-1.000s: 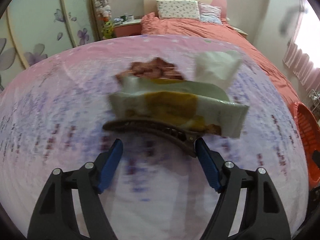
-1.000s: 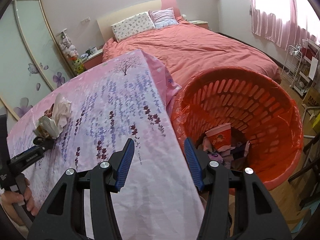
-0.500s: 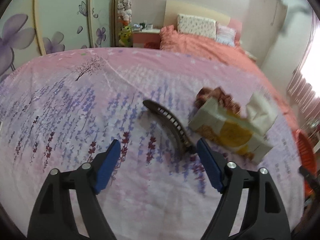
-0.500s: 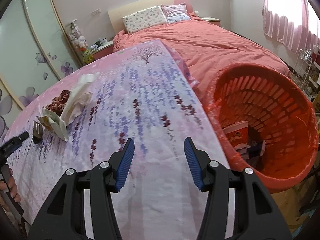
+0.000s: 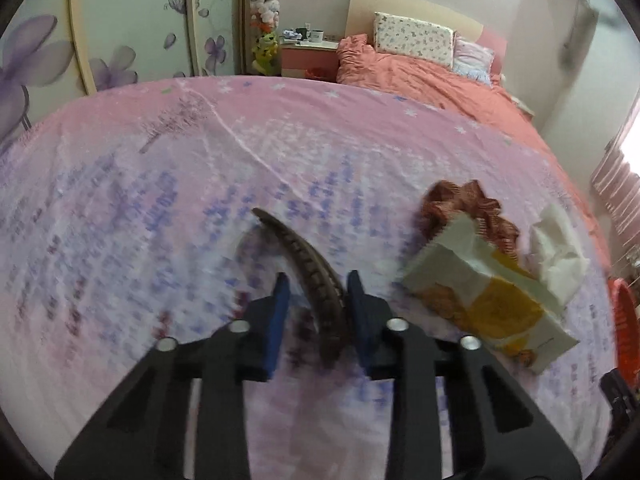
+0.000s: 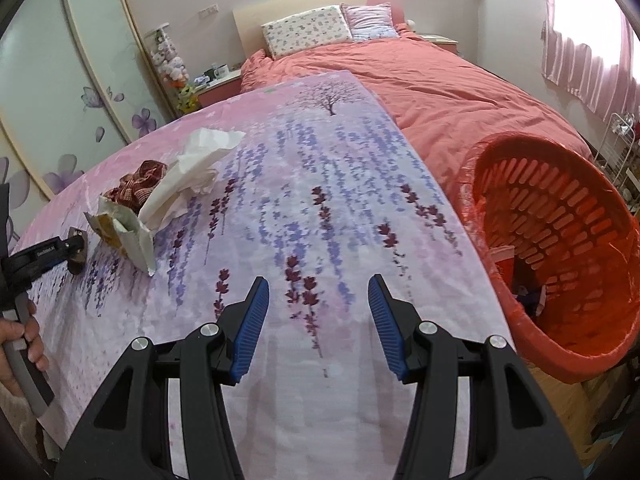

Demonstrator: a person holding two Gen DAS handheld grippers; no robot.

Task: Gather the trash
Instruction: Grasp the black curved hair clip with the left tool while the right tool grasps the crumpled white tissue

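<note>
A brown curved hair clip [image 5: 304,256] lies on the lavender-print sheet [image 5: 160,200]. My left gripper [image 5: 318,276] straddles its near end, jaws closing; the right pad touches the clip, and a thin gap shows at the left pad. To the right lie a white-and-yellow snack wrapper [image 5: 492,300], a crumpled white tissue [image 5: 560,256] and a red-brown checked cloth [image 5: 468,204]. My right gripper [image 6: 318,280] hovers open and empty over the sheet. From the right wrist view the wrapper [image 6: 128,232], tissue [image 6: 196,168] and left gripper [image 6: 76,248] sit at the far left.
An orange slotted basket [image 6: 560,200] with a red liner stands right of the sheet's edge, with a paper cup and wrappers inside. Beyond the sheet is a bed with a coral duvet [image 6: 440,80] and pillows. Sliding wardrobe doors line the left.
My left gripper has moved onto the near end of the hair clip and its jaws have narrowed around it. My right gripper has drifted left, away from the basket, and stays open.
</note>
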